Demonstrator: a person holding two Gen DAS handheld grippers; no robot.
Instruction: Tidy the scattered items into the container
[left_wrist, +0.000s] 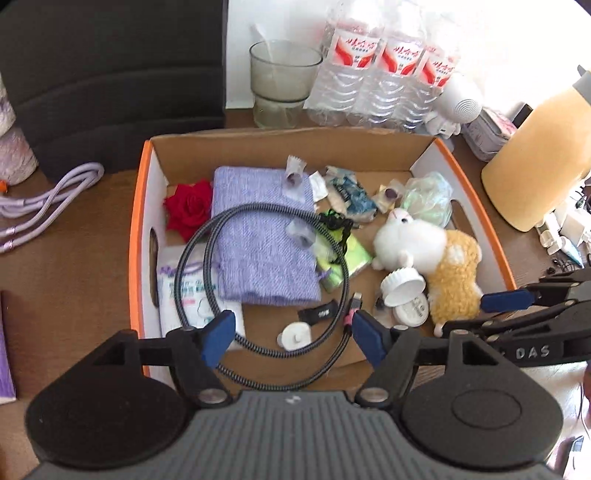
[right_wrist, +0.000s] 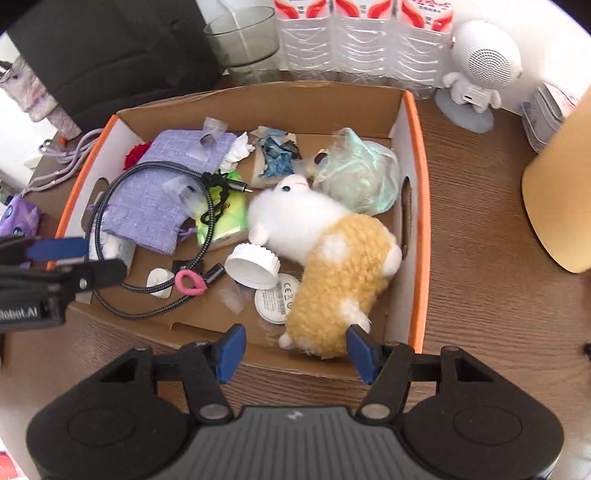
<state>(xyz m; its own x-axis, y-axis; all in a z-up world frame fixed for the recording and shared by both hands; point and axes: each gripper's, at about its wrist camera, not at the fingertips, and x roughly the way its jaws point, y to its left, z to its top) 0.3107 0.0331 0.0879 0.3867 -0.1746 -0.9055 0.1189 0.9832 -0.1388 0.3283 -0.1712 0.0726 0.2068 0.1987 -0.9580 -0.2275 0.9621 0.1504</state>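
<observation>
An orange-rimmed cardboard box (left_wrist: 137, 206) (right_wrist: 419, 155) holds a purple cloth pouch (left_wrist: 258, 229) (right_wrist: 155, 206), a red fabric rose (left_wrist: 188, 210), a braided cable coil (left_wrist: 199, 254) (right_wrist: 147, 314), a white and tan plush toy (left_wrist: 432, 254) (right_wrist: 332, 258), white jar lids (left_wrist: 402, 284) (right_wrist: 251, 266) and small wrappers. My left gripper (left_wrist: 291, 336) is open and empty above the box's near edge, over the cable. My right gripper (right_wrist: 295, 349) is open and empty at the near edge, just by the plush toy's rear.
A lavender cord (left_wrist: 48, 199) lies on the wooden table left of the box. Behind it stand a glass (left_wrist: 280, 81), packed water bottles (left_wrist: 384, 74), a white robot speaker (right_wrist: 476, 70) and a yellow jug (left_wrist: 543, 158). A dark chair back (left_wrist: 110, 74) is far left.
</observation>
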